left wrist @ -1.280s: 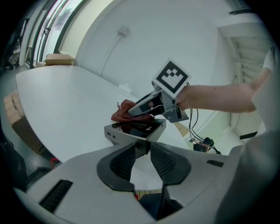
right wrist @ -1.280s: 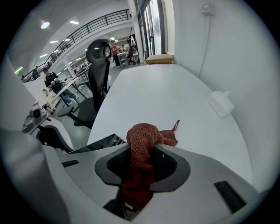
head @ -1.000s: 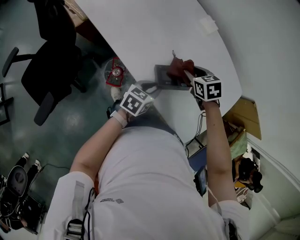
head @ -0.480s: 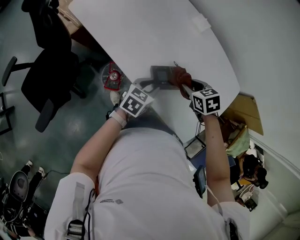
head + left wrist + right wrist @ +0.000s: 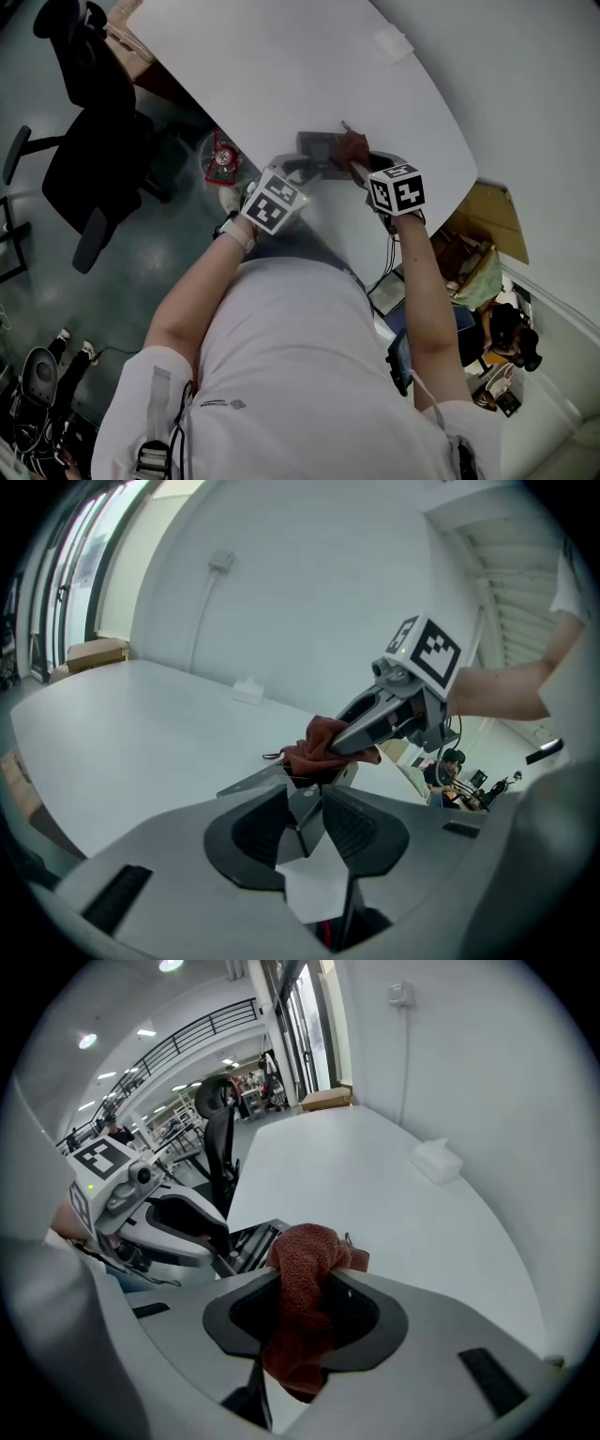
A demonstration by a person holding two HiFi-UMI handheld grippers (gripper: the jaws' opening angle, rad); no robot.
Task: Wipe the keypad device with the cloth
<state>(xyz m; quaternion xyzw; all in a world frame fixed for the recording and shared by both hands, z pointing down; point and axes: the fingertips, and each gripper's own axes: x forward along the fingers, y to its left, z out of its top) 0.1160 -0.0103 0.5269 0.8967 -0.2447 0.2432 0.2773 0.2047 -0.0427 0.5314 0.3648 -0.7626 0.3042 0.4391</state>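
Observation:
The dark grey keypad device (image 5: 319,147) lies near the front edge of the white table (image 5: 281,66). My left gripper (image 5: 302,170) holds the device's near edge (image 5: 246,781) between its pads, jaws closed on it. My right gripper (image 5: 359,165) is shut on a rust-red cloth (image 5: 305,1260), which bunches up between its jaws. In the head view the cloth (image 5: 352,147) rests on the right end of the device. From the left gripper view the cloth (image 5: 317,746) sits on the device's far end under the right gripper (image 5: 349,740).
A small white block (image 5: 392,42) sits at the table's far side. A black office chair (image 5: 94,141) and a red object (image 5: 221,155) are on the floor left of the table. A cardboard box (image 5: 492,220) and clutter lie to the right.
The right gripper with the cloth has shifted a little to the left, closer to the left gripper. The left gripper keeps its hold on the device.

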